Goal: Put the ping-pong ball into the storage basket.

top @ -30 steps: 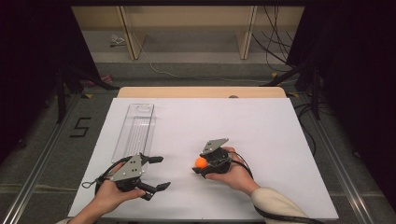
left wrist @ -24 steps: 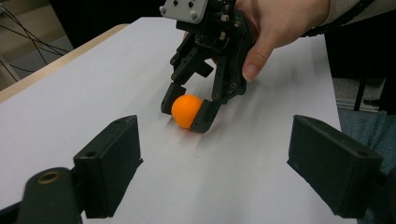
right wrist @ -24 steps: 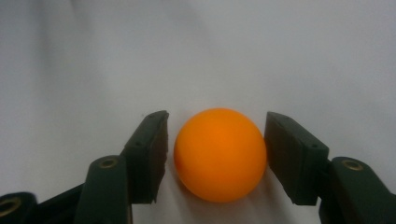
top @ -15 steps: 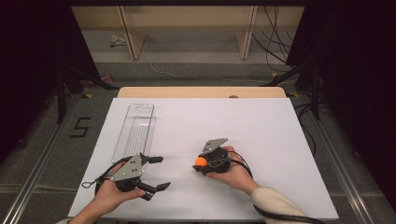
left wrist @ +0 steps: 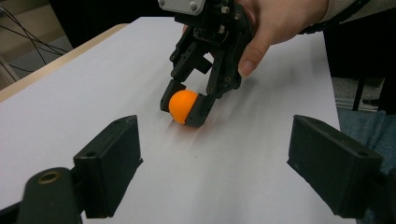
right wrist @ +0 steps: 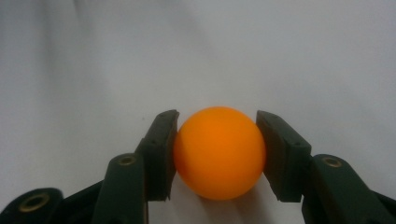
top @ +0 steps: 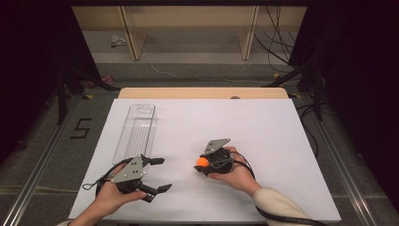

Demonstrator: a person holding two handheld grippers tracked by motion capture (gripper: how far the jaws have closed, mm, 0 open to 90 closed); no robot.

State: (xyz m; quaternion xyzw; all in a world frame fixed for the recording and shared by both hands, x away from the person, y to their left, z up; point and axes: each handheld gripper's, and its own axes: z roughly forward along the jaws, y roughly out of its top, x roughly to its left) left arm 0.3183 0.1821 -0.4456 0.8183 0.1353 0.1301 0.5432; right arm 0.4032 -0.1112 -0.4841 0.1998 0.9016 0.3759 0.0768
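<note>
**benchtop_guy:** Where's the ball sitting right now, and which gripper has it?

**me:** My right gripper [top: 203, 162] has the orange ball [top: 203, 161] pinched between its 2 jaws, 1 pad on each side. In the right gripper view the ball [right wrist: 219, 151] sits square in the middle, both pads touching it, low over the white table sheet [top: 263, 132]. Can't tell if the ball touches the sheet or just clears it. My left gripper [top: 160, 175] holds nothing, jaws spread wide, parked near the front edge on my left.

**benchtop_guy:** So where does it go from there?

**me:** My guess is the clear plastic tray [top: 137, 128], the long narrow one at the far left. That's the relation that matters: from the ball, the tray lies to the left and farther from me, well apart. Its long axis runs away from me, front to back, so I'd come across the sheet and drop in over its near end instead of reaching down its length.

**benchtop_guy:** Isn't the left hand closer to the tray?

**me:** Yeah, the left gripper sits just beside the tray's near end, way nearer than the right. And in the left gripper view its open jaws already point straight at the ball [left wrist: 183, 105] and the right gripper [left wrist: 185, 108]. A handoff looks possible, but that's only my read.
</note>
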